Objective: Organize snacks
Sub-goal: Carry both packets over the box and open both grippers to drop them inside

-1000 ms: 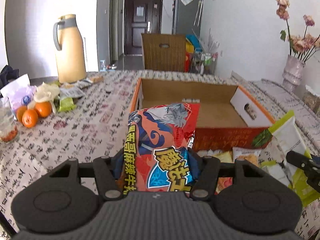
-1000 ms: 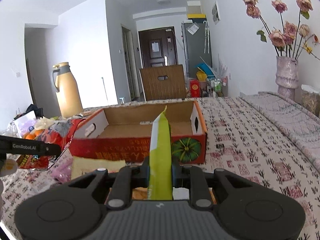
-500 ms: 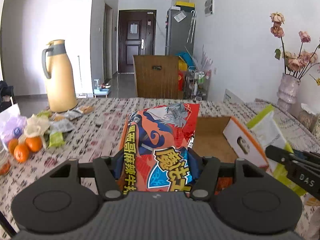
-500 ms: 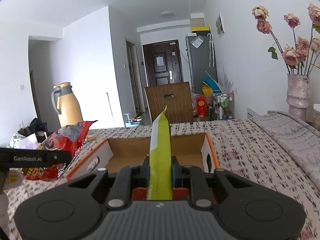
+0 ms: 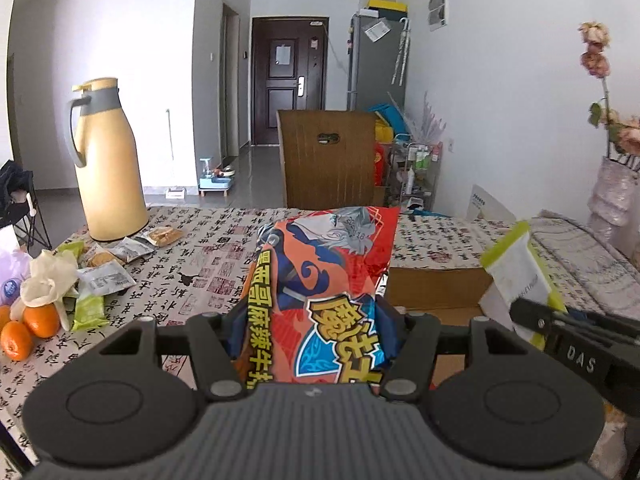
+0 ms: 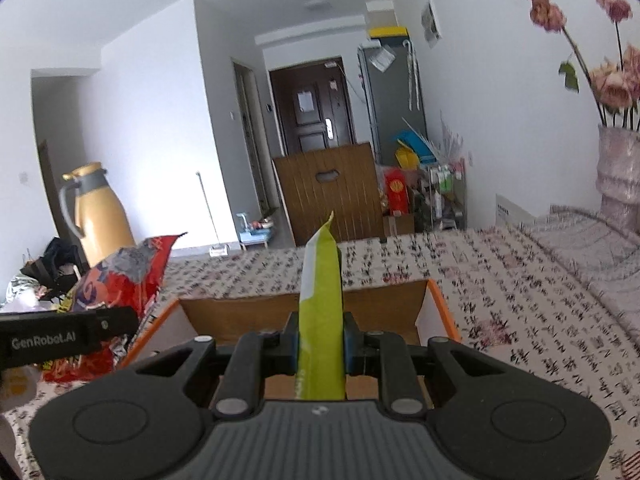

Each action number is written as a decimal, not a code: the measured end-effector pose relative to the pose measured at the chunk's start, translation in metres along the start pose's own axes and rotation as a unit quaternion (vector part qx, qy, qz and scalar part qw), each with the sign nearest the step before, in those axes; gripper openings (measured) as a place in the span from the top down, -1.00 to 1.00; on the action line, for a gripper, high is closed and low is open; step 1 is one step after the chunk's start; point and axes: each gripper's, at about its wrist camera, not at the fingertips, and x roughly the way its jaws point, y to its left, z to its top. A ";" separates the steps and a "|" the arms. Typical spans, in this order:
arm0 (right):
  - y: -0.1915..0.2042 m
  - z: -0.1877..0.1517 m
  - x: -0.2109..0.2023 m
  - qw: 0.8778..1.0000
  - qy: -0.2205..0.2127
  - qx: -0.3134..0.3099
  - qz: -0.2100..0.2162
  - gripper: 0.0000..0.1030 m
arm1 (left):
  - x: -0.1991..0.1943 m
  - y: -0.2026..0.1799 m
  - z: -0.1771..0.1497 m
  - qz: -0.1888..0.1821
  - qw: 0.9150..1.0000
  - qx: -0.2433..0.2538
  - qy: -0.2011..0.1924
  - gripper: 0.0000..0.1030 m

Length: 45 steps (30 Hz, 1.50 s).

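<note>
My left gripper (image 5: 312,336) is clamped about halfway shut on a puffy red-orange snack bag (image 5: 320,280) with a blue cartoon figure and yellow Chinese lettering; the bag stands upright between my pads, its top corner reaching toward 1 o'clock. My right gripper (image 6: 320,336) is squeezed nearly fully closed on a thin lime-green snack packet (image 6: 322,300), edge-on to its own camera and pointing to 12 o'clock. I judge both are held by their lower ends so they hang clear above the cardboard box (image 6: 400,300), ready to drop in.

The box, orange-rimmed and brown inside, sits directly beyond my right fingers at 12 o'clock; from the left view it peeks out at 3 o'clock behind the red bag, beside the green packet (image 5: 516,276) held by my other hand.

Further out on the calligraphy-print tablecloth (image 5: 208,252), loose small snack packets (image 5: 108,276) and oranges (image 5: 28,328) lie at 9 o'clock, near a tan thermos jug (image 5: 108,160) at 10 o'clock. A vase of dried roses (image 6: 616,172) stands at 2 o'clock.

The red bag hides most of the box floor from the left camera, and my own housing covers the near wall from the right, so I cannot tell what already lies inside. The packet's label is unreadable edge-on.
</note>
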 end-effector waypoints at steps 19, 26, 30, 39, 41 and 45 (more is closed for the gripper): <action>-0.015 -0.025 0.027 1.000 0.021 0.013 -0.012 -0.39 | 0.031 0.010 -0.018 0.009 1.000 -0.015 0.011 -1.00; -0.016 -0.022 0.016 1.000 0.008 0.019 -0.004 -0.98 | 0.020 0.010 -0.014 0.002 1.000 -0.016 -0.006 -1.00; -0.014 -0.020 0.012 1.000 0.003 0.017 -0.003 -1.00 | 0.014 0.009 -0.013 0.001 1.000 -0.017 -0.012 -1.00; -0.009 -0.010 -0.005 1.000 -0.011 0.007 -0.007 -1.00 | -0.005 0.007 -0.003 0.004 1.000 -0.012 -0.025 -1.00; -0.008 -0.008 -0.013 1.000 -0.016 0.003 -0.008 -1.00 | -0.012 0.006 -0.001 0.006 1.000 -0.009 -0.029 -1.00; -0.007 -0.004 -0.031 1.000 -0.027 0.001 -0.011 -1.00 | -0.030 0.006 0.001 0.009 0.999 -0.005 -0.038 -1.00</action>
